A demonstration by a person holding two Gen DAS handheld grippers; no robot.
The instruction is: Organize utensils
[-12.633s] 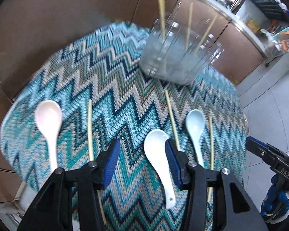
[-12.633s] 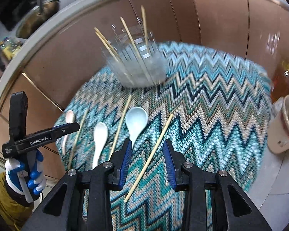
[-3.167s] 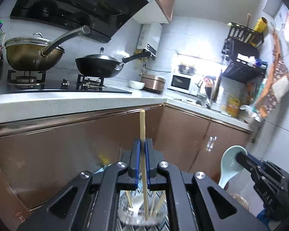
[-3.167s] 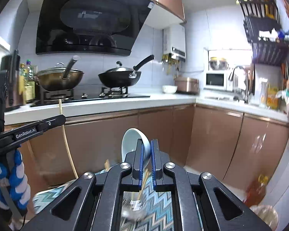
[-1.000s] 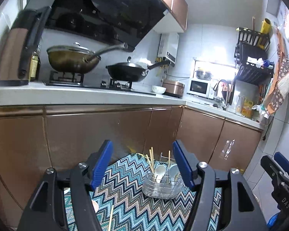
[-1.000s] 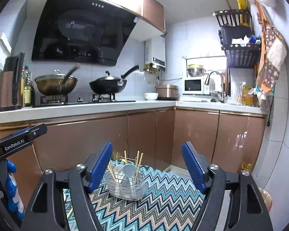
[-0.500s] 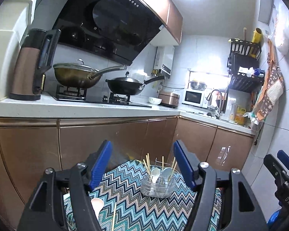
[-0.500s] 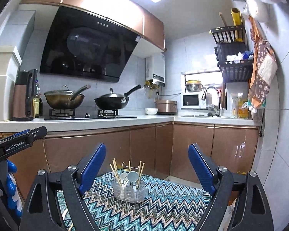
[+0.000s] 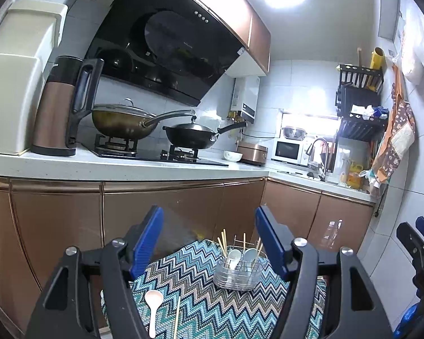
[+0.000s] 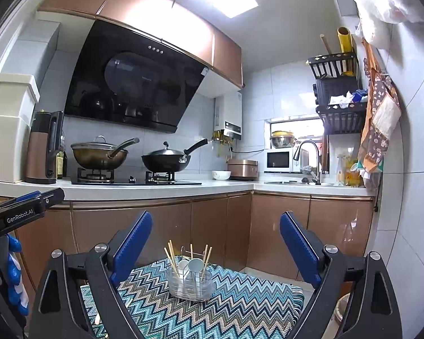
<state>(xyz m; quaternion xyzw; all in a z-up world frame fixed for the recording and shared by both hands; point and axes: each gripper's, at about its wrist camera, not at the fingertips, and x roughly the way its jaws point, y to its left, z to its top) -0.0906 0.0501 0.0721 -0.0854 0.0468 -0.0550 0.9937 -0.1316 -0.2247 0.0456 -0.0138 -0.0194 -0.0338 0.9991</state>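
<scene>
A clear wire utensil holder (image 9: 237, 275) (image 10: 190, 285) stands upright on the zigzag mat (image 9: 189, 282) (image 10: 240, 305), with two pale spoons (image 9: 241, 254) and several chopsticks in it. One pale spoon (image 9: 153, 299) and a chopstick (image 9: 177, 316) lie loose on the mat's near left part. My left gripper (image 9: 208, 212) is open and empty, held back from the mat and pointing level. My right gripper (image 10: 216, 217) is empty too, its jaws opening wide. In the right wrist view the left gripper's body (image 10: 22, 209) shows at the left edge, held by a blue-gloved hand (image 10: 14, 276).
Behind the mat run brown cabinet doors (image 10: 212, 226) under a white counter (image 9: 127, 169). On it are a kettle (image 9: 59, 107), a lidded pan (image 9: 118, 121), a wok (image 9: 192, 135), a microwave (image 10: 278, 161) and a sink tap (image 10: 305, 152). A cup (image 10: 340, 310) sits low right.
Both grippers drew back and rose, so the holder and mat look smaller and lower. The right jaws spread wider. The loose spoon and chopstick came fully into the left view.
</scene>
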